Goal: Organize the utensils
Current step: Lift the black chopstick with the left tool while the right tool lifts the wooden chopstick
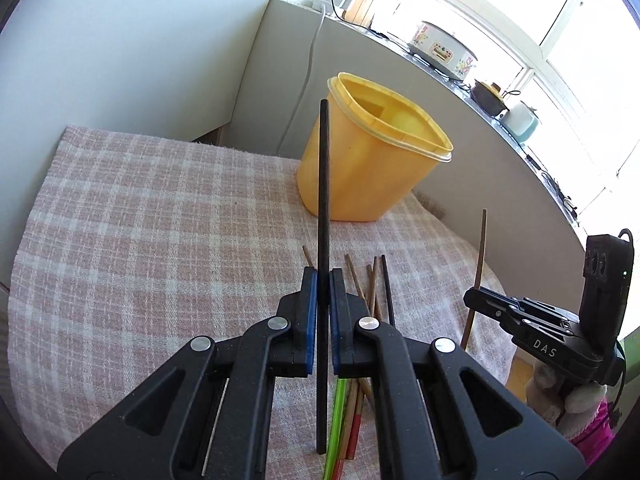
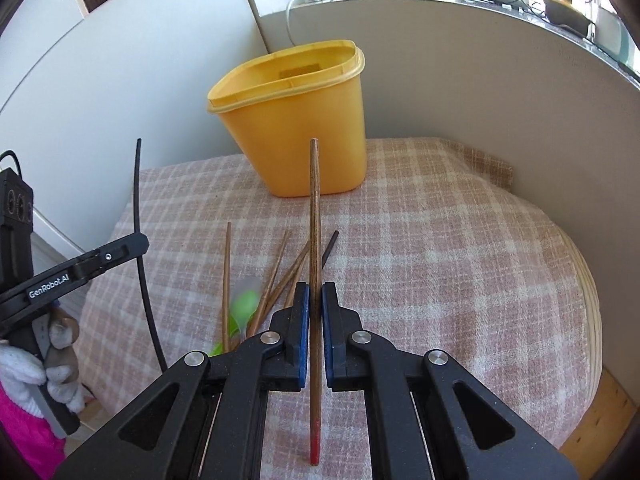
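My left gripper [image 1: 323, 276] is shut on a black chopstick [image 1: 323, 184] that stands upright, lifted above the cloth. In the right wrist view my right gripper [image 2: 315, 288] is shut on a brown chopstick [image 2: 314, 208] with a red end, also held upright. An empty yellow plastic container [image 1: 360, 176] [image 2: 304, 136] stands on the cloth behind both. Several loose chopsticks [image 2: 276, 276] [image 1: 374, 284] and a green utensil [image 2: 244, 304] lie on the cloth below the grippers. Each view shows the other gripper at its side: the right gripper [image 1: 474, 294] and the left gripper [image 2: 138, 242].
A pink plaid cloth [image 1: 140, 220] covers the round table, whose edge [image 2: 588, 300] curves at the right. A grey wall [image 2: 480, 80] rises behind the container, with a ledge carrying a cooker [image 1: 444, 50] and pots. A person's gloved hand [image 2: 24, 368] holds the left gripper.
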Demonstrator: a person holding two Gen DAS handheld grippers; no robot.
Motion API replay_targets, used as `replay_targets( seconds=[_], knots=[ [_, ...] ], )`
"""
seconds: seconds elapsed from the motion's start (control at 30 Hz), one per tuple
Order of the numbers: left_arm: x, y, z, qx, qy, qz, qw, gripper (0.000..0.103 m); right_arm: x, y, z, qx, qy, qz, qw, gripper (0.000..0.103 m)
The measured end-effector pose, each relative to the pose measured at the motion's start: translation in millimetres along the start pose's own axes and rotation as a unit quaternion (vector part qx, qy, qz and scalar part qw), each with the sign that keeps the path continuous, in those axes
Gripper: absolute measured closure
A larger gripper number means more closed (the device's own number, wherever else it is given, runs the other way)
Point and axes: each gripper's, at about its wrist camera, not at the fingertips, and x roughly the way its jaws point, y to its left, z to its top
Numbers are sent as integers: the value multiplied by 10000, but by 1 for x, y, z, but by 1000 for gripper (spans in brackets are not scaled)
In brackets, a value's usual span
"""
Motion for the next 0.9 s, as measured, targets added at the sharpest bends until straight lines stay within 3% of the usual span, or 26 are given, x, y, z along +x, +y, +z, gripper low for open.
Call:
replay_targets(
  seconds=[0.2, 0.5, 0.9],
  knots=[
    [-42, -4, 18, 146, -363, -70, 9992, 100, -6, 7, 7, -103, -320, -28, 9994, 98],
    [-67, -19, 31, 299, -831, -248, 9958, 100, -30, 15, 28, -322, -1001, -77, 9944, 99],
    [-49, -57, 88, 278, -1279, -393, 9906, 100, -66, 13, 70, -179, -1714, 140, 9849, 99]
  ],
)
